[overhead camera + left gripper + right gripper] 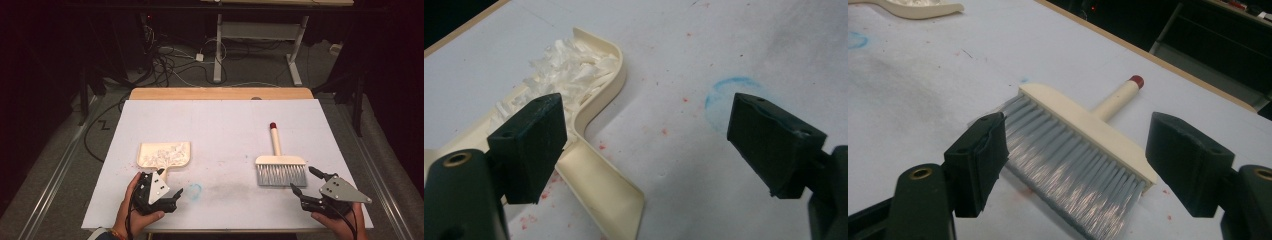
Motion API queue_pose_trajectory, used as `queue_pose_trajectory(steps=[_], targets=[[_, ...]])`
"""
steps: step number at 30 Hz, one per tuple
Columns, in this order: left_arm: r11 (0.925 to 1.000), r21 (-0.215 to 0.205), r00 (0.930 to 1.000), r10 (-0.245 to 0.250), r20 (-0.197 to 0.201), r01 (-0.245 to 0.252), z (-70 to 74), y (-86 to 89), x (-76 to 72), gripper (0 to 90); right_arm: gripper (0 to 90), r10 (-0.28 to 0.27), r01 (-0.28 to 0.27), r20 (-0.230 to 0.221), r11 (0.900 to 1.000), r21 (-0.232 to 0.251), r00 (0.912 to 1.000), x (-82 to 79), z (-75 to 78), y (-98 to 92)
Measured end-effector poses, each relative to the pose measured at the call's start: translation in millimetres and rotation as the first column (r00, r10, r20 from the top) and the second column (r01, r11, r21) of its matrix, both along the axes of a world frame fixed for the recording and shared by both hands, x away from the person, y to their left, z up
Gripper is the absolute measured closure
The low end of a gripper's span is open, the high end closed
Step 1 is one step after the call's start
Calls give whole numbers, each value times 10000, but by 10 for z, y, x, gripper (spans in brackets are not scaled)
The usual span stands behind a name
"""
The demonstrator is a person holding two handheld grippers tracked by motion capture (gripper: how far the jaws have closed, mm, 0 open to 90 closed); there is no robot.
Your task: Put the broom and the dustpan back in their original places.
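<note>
Left tool wide open, empty, beside dustpan handle; right tool wide open, empty, near brush bristles.

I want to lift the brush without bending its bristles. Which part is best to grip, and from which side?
Probably the round handle, just beyond the cream head of the brush. It lies flat, bristles toward the person, so the open right gripper should pass over the head and come down from above, jaws across the handle.

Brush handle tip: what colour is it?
Dark red, capping the cream handle of the brush; the right gripper view shows it best.
</note>
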State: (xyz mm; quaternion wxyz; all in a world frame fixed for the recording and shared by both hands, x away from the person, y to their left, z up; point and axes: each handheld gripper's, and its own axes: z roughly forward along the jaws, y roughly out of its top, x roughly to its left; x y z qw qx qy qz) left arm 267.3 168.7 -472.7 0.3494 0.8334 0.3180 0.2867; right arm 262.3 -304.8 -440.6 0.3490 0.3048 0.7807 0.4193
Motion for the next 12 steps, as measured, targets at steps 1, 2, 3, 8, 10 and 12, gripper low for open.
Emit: queue_pose_trajectory(steps=[1,2,3,8,10,12], targets=[[10000,-38,10000,12,-12,-12,1,1,4,157,257,13,-13,-34,10000,31,10000,-1,1,-3],[10000,-14,10000,27,-9,-27,1,2,6,157,257,-9,9,-19,10000,0,10000,-5,2,-2],[10000,-4,10000,26,-7,-26,2,4,6,157,257,2,-2,6,10000,-19,10000,-9,3,-1],[10000,-80,10000,41,54,-40,15,3,6,166,257,-68,68,37,9999,-102,10000,3,-6,-19],[9999,-97,10000,48,86,-47,19,0,14,166,254,-179,179,-38,9998,-79,9998,11,-16,-38],[10000,-65,10000,63,60,-63,16,-7,24,166,238,-232,232,-14,9997,-53,9997,16,-13,-52]])
